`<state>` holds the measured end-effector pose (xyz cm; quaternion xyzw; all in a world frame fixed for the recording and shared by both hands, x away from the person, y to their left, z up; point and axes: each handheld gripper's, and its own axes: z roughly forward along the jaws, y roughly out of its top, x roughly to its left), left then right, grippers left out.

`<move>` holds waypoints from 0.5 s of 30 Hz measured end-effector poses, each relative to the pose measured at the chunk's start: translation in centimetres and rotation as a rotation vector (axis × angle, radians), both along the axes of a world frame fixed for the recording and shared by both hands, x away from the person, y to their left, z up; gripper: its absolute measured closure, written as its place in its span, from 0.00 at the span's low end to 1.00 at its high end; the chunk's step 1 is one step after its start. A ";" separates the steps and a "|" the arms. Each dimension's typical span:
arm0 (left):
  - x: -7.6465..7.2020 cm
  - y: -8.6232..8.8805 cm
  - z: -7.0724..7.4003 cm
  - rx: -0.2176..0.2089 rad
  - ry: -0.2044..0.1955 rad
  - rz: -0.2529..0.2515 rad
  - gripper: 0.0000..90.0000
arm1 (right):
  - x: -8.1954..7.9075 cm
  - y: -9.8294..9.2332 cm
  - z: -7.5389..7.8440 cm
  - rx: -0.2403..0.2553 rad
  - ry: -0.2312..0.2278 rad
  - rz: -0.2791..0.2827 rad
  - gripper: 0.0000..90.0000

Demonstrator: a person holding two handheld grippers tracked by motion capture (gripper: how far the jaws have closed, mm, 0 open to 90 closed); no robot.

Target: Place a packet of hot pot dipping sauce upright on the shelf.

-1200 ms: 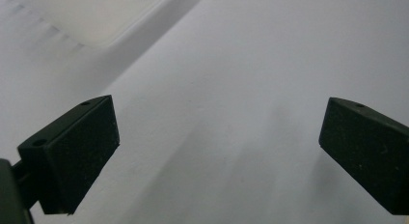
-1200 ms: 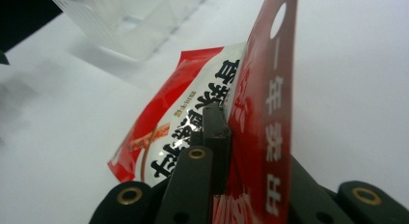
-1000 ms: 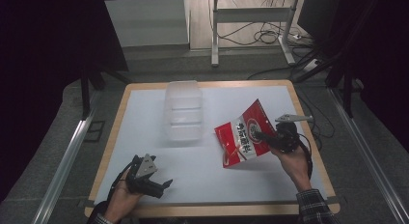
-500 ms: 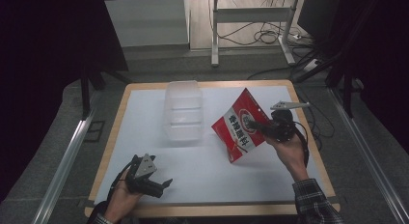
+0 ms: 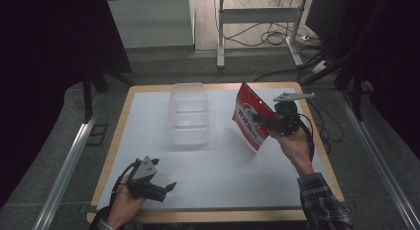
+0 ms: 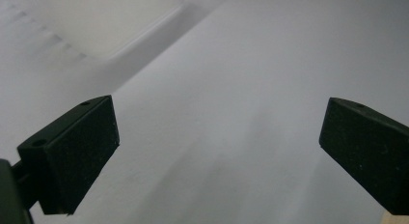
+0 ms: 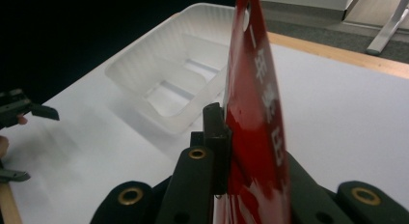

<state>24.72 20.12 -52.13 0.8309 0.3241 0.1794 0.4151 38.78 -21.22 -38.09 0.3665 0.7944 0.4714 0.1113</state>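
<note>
A red snack packet (image 5: 250,118) with white print hangs above the right half of the table, pinched near its edge by my right gripper (image 5: 265,122), which is shut on it. In the right gripper view the red packet (image 7: 258,118) stands edge-on between the black jaws, with the clear plastic tray (image 7: 178,79) beyond it. That tray (image 5: 188,114) sits on the white table top, left of the packet. My left gripper (image 5: 166,188) rests low at the front left, open. Its black fingers (image 6: 79,144) stand wide apart over the bare white surface with nothing between them.
The table (image 5: 223,180) has a white top with a wooden rim. Metal rails run along the floor on both sides. A white desk frame (image 5: 257,27) and cables lie on the floor behind the table.
My right gripper has lifted the red packet and carried it up and slightly toward the back of the table. The left gripper has stayed in place.
</note>
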 end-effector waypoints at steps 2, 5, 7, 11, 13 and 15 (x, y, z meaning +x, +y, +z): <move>0.0 0.2 0.1 -0.028 0.002 -0.007 0.00 | 0.3 0.0 0.3 0.008 -0.001 -0.001 0.97; 0.0 0.4 0.3 -0.065 0.004 -0.010 0.00 | 0.6 0.1 0.6 0.015 0.000 0.003 0.97; 0.0 0.5 0.3 -0.085 0.009 -0.006 0.00 | 0.8 0.2 0.8 0.026 -0.002 0.013 0.97; 0.0 0.6 0.4 -0.096 0.017 0.002 0.00 | 1.1 0.8 1.4 0.022 -0.009 0.033 0.97; 0.0 0.7 0.5 -0.096 0.007 0.007 0.00 | 1.4 1.3 1.7 0.013 -0.016 0.042 0.97; 0.0 0.8 0.4 -0.102 0.008 0.009 0.00 | 1.6 1.5 1.9 0.008 -0.021 0.044 0.97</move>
